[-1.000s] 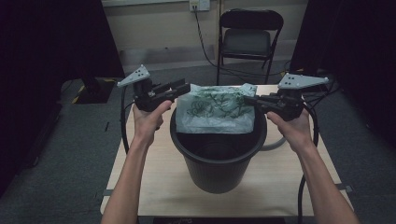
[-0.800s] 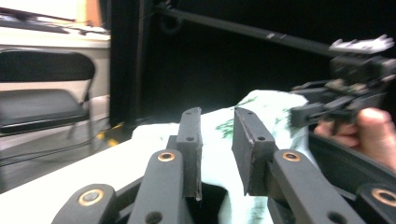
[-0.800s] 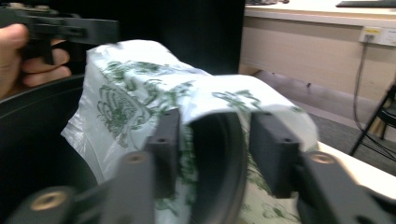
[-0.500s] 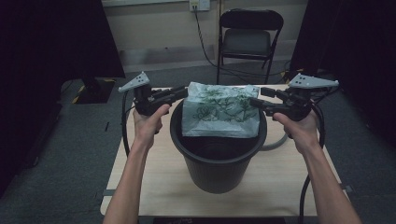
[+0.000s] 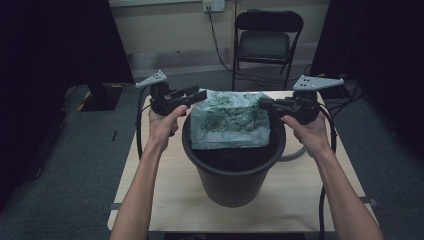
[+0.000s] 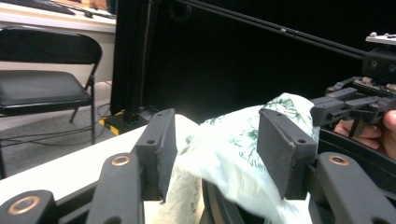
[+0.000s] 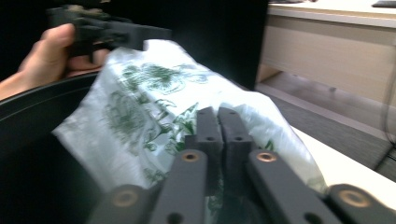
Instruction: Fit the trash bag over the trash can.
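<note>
One corner only: right hand-held gripper point(image 7: 218, 122) is pinching the bag point(image 5: 230, 126); left hand-held gripper point(image 6: 215, 140), gaping around its edge, is risking the liner sagging into the bucket point(image 5: 233, 175)

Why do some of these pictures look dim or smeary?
High view: dim room, dark at both sides, the table lit; black bucket mostly shadow. Left gripper view: fairly sharp, with glare on the plastic bag. Right gripper view: soft blur over bag and right gripper.
</note>
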Demonstrator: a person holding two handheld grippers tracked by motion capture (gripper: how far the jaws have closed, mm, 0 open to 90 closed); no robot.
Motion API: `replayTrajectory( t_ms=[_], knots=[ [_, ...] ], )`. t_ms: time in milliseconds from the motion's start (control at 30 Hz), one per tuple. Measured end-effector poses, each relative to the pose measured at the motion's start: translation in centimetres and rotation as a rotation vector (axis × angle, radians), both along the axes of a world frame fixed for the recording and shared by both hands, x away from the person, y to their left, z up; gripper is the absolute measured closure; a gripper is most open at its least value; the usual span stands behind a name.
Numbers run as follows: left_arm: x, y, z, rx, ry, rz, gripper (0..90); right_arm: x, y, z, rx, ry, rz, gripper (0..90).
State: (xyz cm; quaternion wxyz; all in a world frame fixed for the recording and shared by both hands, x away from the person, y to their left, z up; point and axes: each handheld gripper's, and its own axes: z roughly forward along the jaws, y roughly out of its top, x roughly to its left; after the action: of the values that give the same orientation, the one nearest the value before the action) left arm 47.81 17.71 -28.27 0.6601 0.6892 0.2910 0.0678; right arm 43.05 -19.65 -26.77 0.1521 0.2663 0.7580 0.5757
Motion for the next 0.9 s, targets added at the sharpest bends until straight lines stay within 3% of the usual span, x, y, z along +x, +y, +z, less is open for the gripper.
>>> replayTrajectory(
  t_ms=[67,167,200,300,500,600,733,800,900],
  knots=[
    [-0.1,-0.1,0.0,0.011,-0.015,-0.031,62.9,-0.2,0.1,0.1,-0.006,-0.010,0.017,89.1],
    [-0.6,-0.1,0.0,0.033,-0.037,-0.039,85.4,-0.4,0.0,0.3,0.002,-0.024,0.001,76.9],
    [-0.9,0.1,0.0,0.031,-0.048,-0.040,89.3,-0.5,-0.2,0.4,0.008,-0.031,-0.008,74.1],
    [-1.4,0.4,0.3,0.071,-0.060,-0.021,90.0,-0.7,-0.4,0.8,0.017,-0.051,-0.025,65.4],
    [-3.7,0.7,0.8,0.076,-0.121,-0.053,90.0,-0.2,-0.5,1.5,0.038,-0.066,-0.038,59.7],
    [-4.5,0.7,0.6,0.135,-0.152,-0.042,90.0,0.7,0.1,1.9,0.047,-0.079,-0.043,56.8],
    [-4.7,1.5,0.1,0.116,-0.136,-0.060,90.0,0.9,0.4,2.6,0.089,-0.104,-0.039,57.3],
    [-4.8,1.6,0.1,0.118,-0.141,-0.060,90.0,1.4,0.7,2.6,0.071,-0.090,-0.035,55.9],
    [-5.2,1.7,0.2,0.082,-0.157,-0.058,88.2,2.8,1.3,1.9,0.051,-0.037,-0.022,50.3]
  ],
)
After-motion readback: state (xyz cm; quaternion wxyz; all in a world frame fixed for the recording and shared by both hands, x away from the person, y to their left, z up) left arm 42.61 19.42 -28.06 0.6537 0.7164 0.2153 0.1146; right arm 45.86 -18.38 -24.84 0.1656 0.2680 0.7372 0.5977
